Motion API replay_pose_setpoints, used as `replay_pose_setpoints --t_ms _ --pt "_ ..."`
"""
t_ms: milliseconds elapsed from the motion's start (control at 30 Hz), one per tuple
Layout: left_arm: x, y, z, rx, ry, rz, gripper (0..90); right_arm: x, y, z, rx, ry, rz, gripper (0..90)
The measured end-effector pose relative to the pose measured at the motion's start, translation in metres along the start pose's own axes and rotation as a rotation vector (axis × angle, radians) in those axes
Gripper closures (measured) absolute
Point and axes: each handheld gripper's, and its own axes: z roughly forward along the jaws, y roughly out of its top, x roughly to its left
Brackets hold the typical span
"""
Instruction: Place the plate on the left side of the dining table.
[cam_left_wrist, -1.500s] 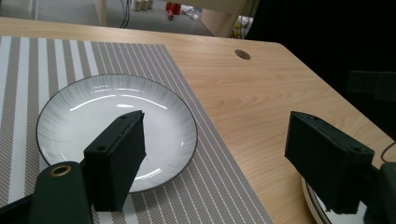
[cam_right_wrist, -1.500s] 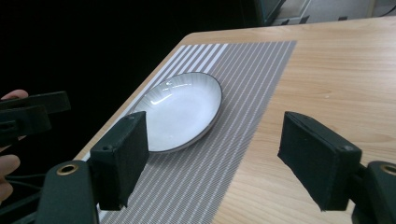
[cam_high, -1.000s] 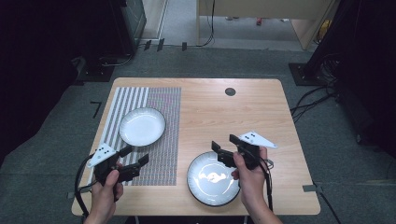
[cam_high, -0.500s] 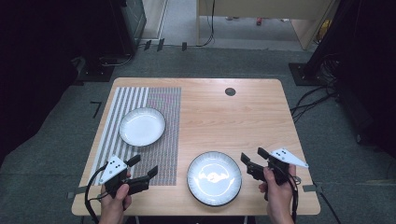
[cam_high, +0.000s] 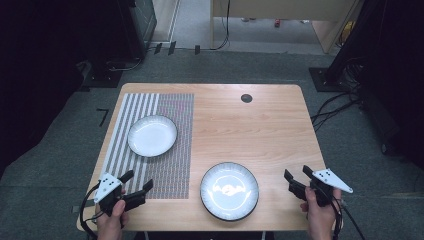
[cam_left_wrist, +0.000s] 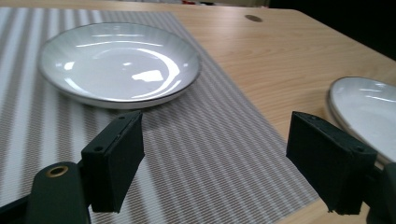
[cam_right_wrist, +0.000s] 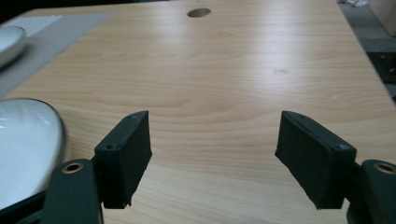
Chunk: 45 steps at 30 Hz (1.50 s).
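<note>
The right claw gapes wide over bare desk. A white plate lies just beside its left jaw.

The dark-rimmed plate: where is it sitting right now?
In the high view the dark-rimmed plate lies on bare wood at the table's near edge, just right of the striped mat, between the two grippers and touching neither.

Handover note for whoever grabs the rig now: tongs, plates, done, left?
Left tongs: open, empty, low over the near edge of the grey striped placemat.
Right tongs: open, empty, over bare wood at the near right of the light wooden table.
White shallow plate: on the placemat.
Dark-rimmed white plate: on bare wood near the front edge, between the two tongs, touched by neither.
Done: nothing held.
Left: probably the dark-rimmed plate still needs handling; unclear where it goes.
</note>
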Motion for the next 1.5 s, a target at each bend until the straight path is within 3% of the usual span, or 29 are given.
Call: replay_pose_setpoints --t_ms 67,167,267,400,533,800,933,1100,1300,1500 --pt "0.008 -0.005 -0.001 0.004 0.047 0.003 18.9 -0.007 -0.004 0.001 0.011 -0.013 0.010 26.6" --pt "0.022 -0.012 -0.003 0.010 0.075 -0.040 18.9 -0.020 -0.009 0.003 0.027 -0.015 0.064 26.7" --pt "0.035 -0.018 -0.002 0.033 0.115 -0.047 18.9 -0.029 -0.013 0.001 0.037 -0.041 0.061 26.8" --pt "0.050 -0.022 0.000 0.046 0.100 -0.111 18.9 -0.042 -0.017 -0.001 0.055 -0.039 0.097 26.1" --pt "0.059 -0.024 -0.001 0.058 0.158 -0.092 18.8 -0.051 -0.023 0.000 0.077 -0.055 0.107 26.2" --pt "0.075 -0.027 -0.011 0.085 0.240 -0.102 18.8 -0.055 -0.027 0.004 0.131 -0.091 0.102 25.7" --pt "0.077 -0.027 -0.010 0.102 0.244 -0.111 18.8 -0.049 -0.028 0.008 0.189 -0.121 0.066 25.0" --pt "0.075 -0.030 -0.004 0.164 0.244 -0.098 18.0 -0.037 -0.027 0.014 0.234 -0.177 -0.044 20.3" --pt "0.075 -0.032 0.003 0.238 0.237 -0.087 17.2 -0.036 -0.027 0.015 0.240 -0.170 -0.046 17.7" --pt "0.069 -0.032 0.007 0.259 0.267 -0.040 14.3 -0.036 -0.027 0.016 0.243 -0.169 -0.045 16.4"
